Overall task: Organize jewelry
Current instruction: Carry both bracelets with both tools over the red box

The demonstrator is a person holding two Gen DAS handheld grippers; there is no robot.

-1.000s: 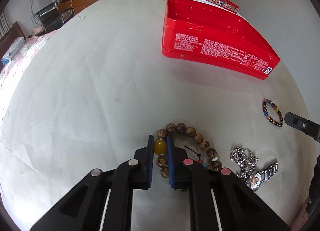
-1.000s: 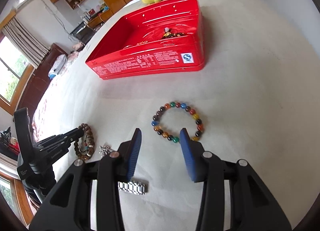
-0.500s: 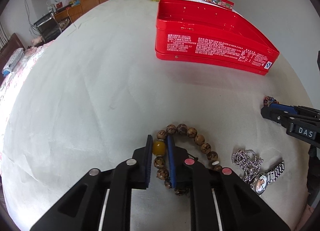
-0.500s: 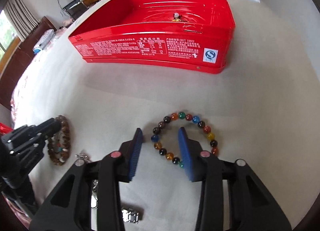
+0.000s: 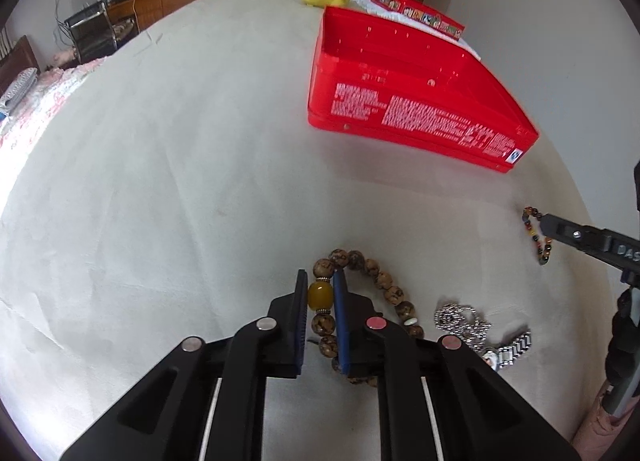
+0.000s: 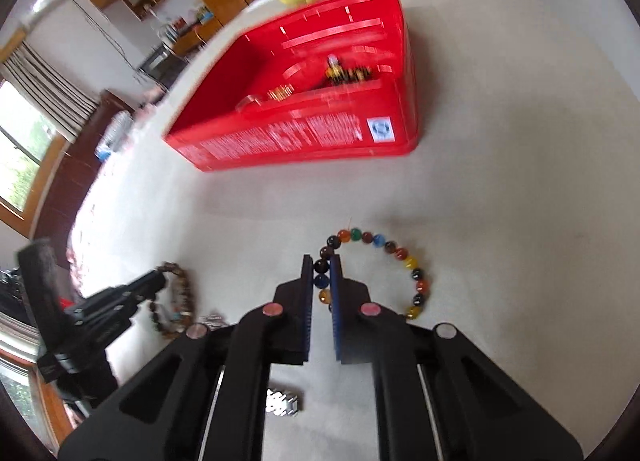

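Left gripper [image 5: 321, 288] clamped on amber bead of wooden-bead bracelet [image 5: 370, 266], ready for lifting. Right gripper [image 6: 321, 270] pinched on multicolored bead bracelet [image 6: 416, 273], same purpose. Both bracelets lying on white tabletop [image 5: 180, 181], well short of open red tin [image 6: 320, 133].

Blurred jewelry [image 6: 344, 75] inside the red box [image 6: 304, 137] (pieces indistinguishable); watch [image 6: 282, 407] half-hidden.
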